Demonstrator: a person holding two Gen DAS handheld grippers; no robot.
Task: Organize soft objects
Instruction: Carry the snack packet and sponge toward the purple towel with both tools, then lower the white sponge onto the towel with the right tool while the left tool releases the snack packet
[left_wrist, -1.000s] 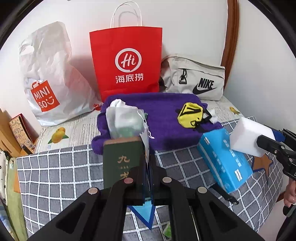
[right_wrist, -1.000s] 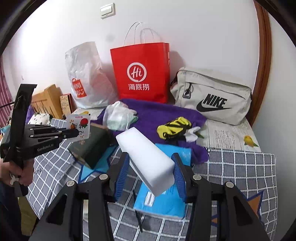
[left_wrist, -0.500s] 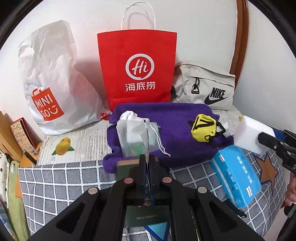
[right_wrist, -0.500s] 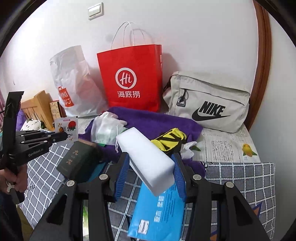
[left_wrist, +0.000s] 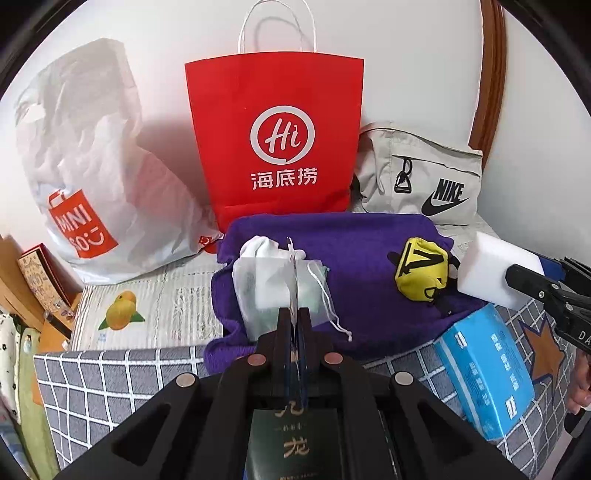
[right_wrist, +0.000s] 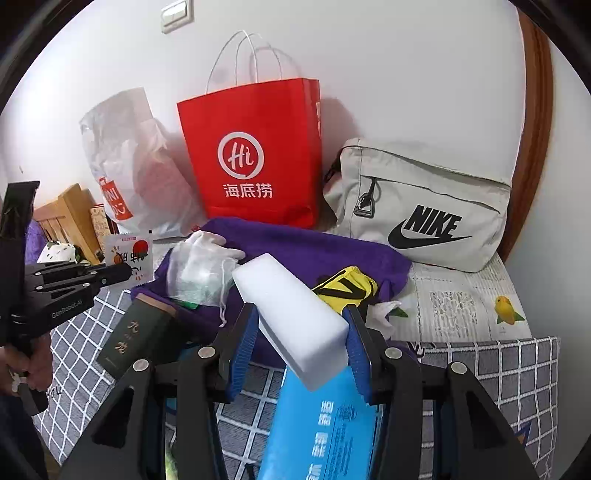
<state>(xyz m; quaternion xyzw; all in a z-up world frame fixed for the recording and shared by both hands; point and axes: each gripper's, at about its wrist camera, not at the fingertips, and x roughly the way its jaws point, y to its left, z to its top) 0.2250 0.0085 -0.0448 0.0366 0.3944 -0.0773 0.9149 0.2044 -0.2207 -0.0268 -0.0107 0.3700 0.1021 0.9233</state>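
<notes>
My right gripper (right_wrist: 297, 332) is shut on a white foam sponge block (right_wrist: 291, 314), held above a blue tissue pack (right_wrist: 325, 424). The sponge also shows in the left wrist view (left_wrist: 495, 271). My left gripper (left_wrist: 293, 325) is shut on a thin flat sachet (left_wrist: 291, 280), seen edge-on; its printed face shows in the right wrist view (right_wrist: 129, 258). A purple towel (left_wrist: 362, 258) lies ahead with a white mesh drawstring pouch (left_wrist: 273, 291) and a yellow pouch (left_wrist: 424, 273) on it.
A red paper bag (left_wrist: 275, 140), a white Miniso plastic bag (left_wrist: 85, 177) and a grey Nike bag (left_wrist: 424, 177) stand against the wall. A dark green box (right_wrist: 136, 332) lies on the grey checked cloth (left_wrist: 110, 384). Wooden furniture (left_wrist: 14, 280) is at the left.
Both grippers have moved forward toward the purple towel and bags, still holding the sachet and the sponge. The green box has slid beneath my left gripper.
</notes>
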